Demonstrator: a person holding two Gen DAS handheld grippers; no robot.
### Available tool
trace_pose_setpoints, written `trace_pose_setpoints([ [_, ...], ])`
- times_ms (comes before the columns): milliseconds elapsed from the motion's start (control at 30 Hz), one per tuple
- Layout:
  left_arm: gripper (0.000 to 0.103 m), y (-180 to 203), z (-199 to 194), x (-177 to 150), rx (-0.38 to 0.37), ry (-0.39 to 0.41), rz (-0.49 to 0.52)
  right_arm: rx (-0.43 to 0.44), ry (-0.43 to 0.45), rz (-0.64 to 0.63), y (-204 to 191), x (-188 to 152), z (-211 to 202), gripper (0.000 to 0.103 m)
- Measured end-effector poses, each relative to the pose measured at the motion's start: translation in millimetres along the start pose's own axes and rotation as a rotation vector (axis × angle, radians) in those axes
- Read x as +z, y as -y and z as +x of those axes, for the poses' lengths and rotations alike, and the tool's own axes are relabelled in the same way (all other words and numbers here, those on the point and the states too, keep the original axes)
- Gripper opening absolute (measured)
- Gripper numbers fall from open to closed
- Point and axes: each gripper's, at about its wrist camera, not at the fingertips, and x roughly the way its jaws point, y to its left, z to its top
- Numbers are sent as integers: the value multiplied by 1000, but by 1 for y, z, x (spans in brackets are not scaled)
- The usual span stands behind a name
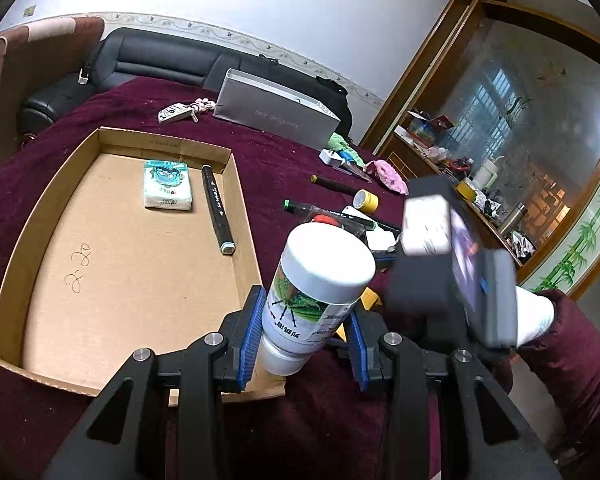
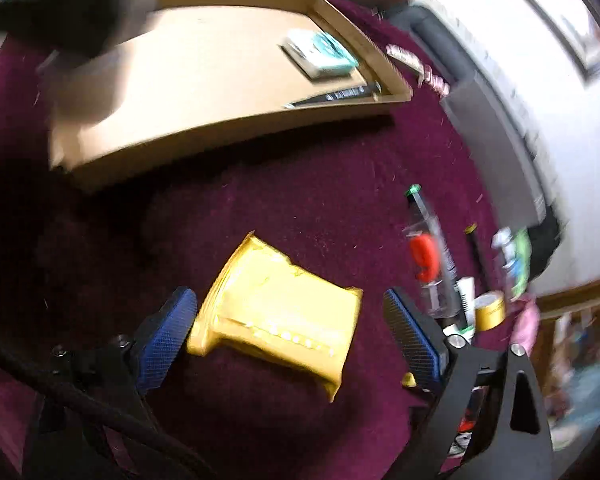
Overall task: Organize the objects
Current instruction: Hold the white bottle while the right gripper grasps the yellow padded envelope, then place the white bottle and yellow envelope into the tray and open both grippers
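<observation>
**Left tongs hold bottle at tray edge; right tongs wide over yellow packet**

Left tongs [image 1: 302,328]: clamped on a white bottle [image 1: 318,292], blue pads on both sides of its body. Bottle is tilted, white cap toward 1 o'clock, base toward the camera. Label is green/white with an insect graphic and Chinese print, not legible here. It sits over the near right corner of the cardboard tray [image 1: 28,240], at 6 o'clock in left wrist view.

Right tongs [image 2: 290,336]: jaws wide, straddling a yellow packet [image 2: 276,316] lying flat on the cloth. Left pad looks to touch or nearly touch the packet's edge; right pad is apart. View is motion-blurred, packet print unreadable.

Tray contents: tissue pack [image 1: 167,191] with a cartoon face, teal/white, and a black marker [image 1: 218,210] just beside it at its 3 o'clock, roughly parallel to the right wall. Handwritten "2-20" on the tray floor at 8 o'clock.

Surface: dark maroon cloth [image 1: 292,168] over the worktop. At 2 o'clock of the tray: roll of yellow tape [image 1: 366,201], green-capped pen [image 1: 300,207], something red in clear packaging, other small clutter. Far side: grey box [image 1: 276,110] with faint unreadable lettering.

Room: black leather sofa [image 1: 156,60] behind the worktop, white wall with a patterned border strip, wood-framed glass cabinet [image 1: 520,128] at 3 o'clock, cluttered shelf below it.
</observation>
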Motion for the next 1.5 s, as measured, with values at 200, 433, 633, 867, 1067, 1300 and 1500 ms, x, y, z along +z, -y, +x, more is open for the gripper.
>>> trace_pose_setpoints([
  [200,33,0,-3,0,10,3,-4,219,-16,268,39,-17,13,75],
  [433,33,3,0,-4,6,-5,-24,226,35,480,55,-39,14,73],
  [633,33,6,-10,-6,18,14,-11,214,97,591,60,-44,-1,66],
  [867,33,4,-24,-6,37,41,-12,197,167,621,57,-41,-37,64],
  [1067,33,-6,-37,7,114,64,13,234,239,623,54,-25,-72,64],
  [1300,33,-36,-32,45,232,37,36,295,292,621,54,19,-80,64],
  [1500,33,-82,1,87,275,-14,-11,322,275,596,43,72,-56,64],
])
